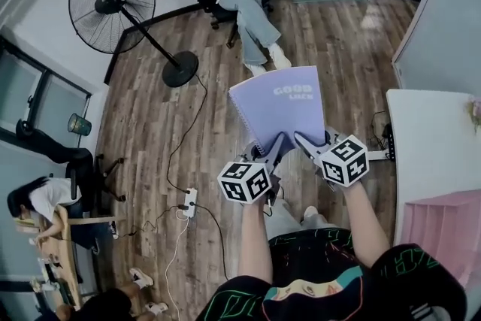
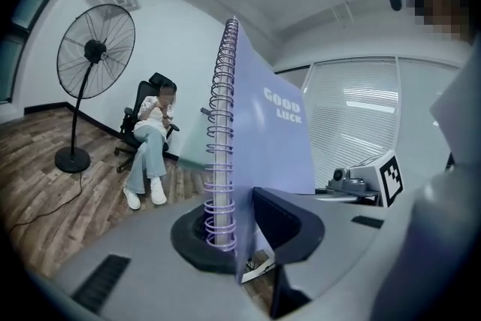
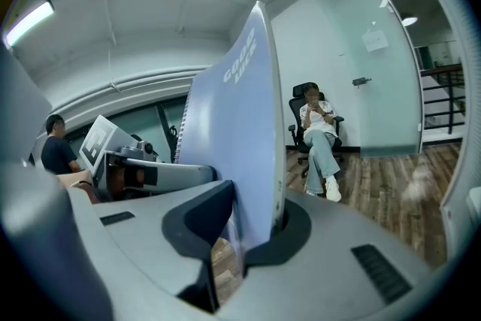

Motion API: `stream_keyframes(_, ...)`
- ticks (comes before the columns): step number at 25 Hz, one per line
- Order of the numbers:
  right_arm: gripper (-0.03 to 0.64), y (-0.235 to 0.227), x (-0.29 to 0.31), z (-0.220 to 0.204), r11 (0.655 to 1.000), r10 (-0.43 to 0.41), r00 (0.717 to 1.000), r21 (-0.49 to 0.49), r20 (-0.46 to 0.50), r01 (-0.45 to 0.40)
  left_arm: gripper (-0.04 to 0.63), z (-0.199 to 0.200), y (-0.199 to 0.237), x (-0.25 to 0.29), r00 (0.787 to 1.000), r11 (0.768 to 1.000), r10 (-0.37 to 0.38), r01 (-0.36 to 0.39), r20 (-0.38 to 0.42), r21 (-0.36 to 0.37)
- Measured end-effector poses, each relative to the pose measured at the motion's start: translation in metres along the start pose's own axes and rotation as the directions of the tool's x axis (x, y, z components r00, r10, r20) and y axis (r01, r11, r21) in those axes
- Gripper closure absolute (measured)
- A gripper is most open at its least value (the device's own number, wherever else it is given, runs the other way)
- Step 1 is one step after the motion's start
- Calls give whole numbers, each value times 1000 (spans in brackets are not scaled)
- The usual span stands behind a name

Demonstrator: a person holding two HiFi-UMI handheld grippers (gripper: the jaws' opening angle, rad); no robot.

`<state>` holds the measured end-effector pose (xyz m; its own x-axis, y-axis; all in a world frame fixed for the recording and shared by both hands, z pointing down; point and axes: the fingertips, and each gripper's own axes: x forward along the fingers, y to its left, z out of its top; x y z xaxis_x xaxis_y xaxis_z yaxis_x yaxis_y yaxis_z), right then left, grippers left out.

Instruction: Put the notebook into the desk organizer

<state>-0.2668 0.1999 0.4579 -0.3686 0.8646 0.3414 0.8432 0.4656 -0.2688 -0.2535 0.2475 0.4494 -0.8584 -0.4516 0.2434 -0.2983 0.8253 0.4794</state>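
Your left gripper (image 2: 234,231) is clamped on the lower edge of the lavender spiral-bound notebook (image 1: 279,105) just beside its wire coil (image 2: 222,131). Your right gripper (image 3: 252,228) pinches the same edge nearer the open side, holding it out in front of you above the wooden floor (image 1: 150,154). It looks light, with a bendy cover likely to flex; the coil side is probably the stiffer hold. The pink desk organizer (image 1: 445,228) sits on the white worktop (image 1: 428,139) to your right, well apart; the worktop's near edge lies between.
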Motion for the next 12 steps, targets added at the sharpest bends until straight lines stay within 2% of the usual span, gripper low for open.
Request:
stream_keyframes(3,560,-20,3,-6,997,-69,998,29,12,69,523,-4,6,23,996,997,-80,80,-36,1)
stream_keyframes(6,560,-51,-5,-4,984,-171,985,63,37,168,523,-2,1,58,979,982,-189,190,-80,7)
stream_keyframes(9,560,-80,-26,7,952,-294,953,111,78,285,528,9,-19,91,944,949,-311,314,-108,13)
stream_keyframes(12,561,-93,-41,9,908,-409,906,140,109,394,525,10,-31,113,891,902,-428,432,-154,-4)
